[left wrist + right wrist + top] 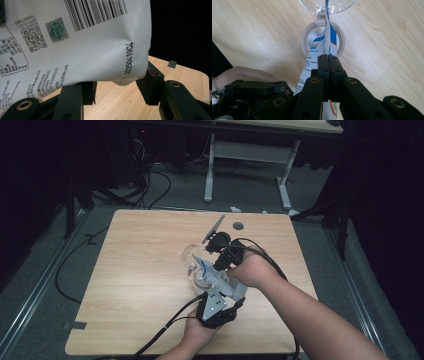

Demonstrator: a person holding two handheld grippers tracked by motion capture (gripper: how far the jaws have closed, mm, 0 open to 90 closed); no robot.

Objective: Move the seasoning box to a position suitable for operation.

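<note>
- Right gripper (328, 58): jaws pressing together, pinching the white pouch (322, 47) by its edge.
- Left gripper (116, 91): jaws gripping the pouch's lower corner.
- Pouch hanging above the clear glass (322, 6) on the desk (262, 32).

High view — fixed above the person's side, facing forward and down; takes in the whole wooden table (145, 270), floor and a further desk beyond; both forearms enter from the bottom edge.

Left gripper view — rides on the left gripper (116, 86), looks along its black jaws, very near a white printed pouch (75, 42); table edge and dark room behind.

Right gripper view — rides on the right gripper (328, 62), looks steeply down onto the tabletop, close; the left gripper sits at lower left.

Shared by all three: the pouch (207, 270) (319, 47) and the table surface (175, 75) (262, 32).
</note>
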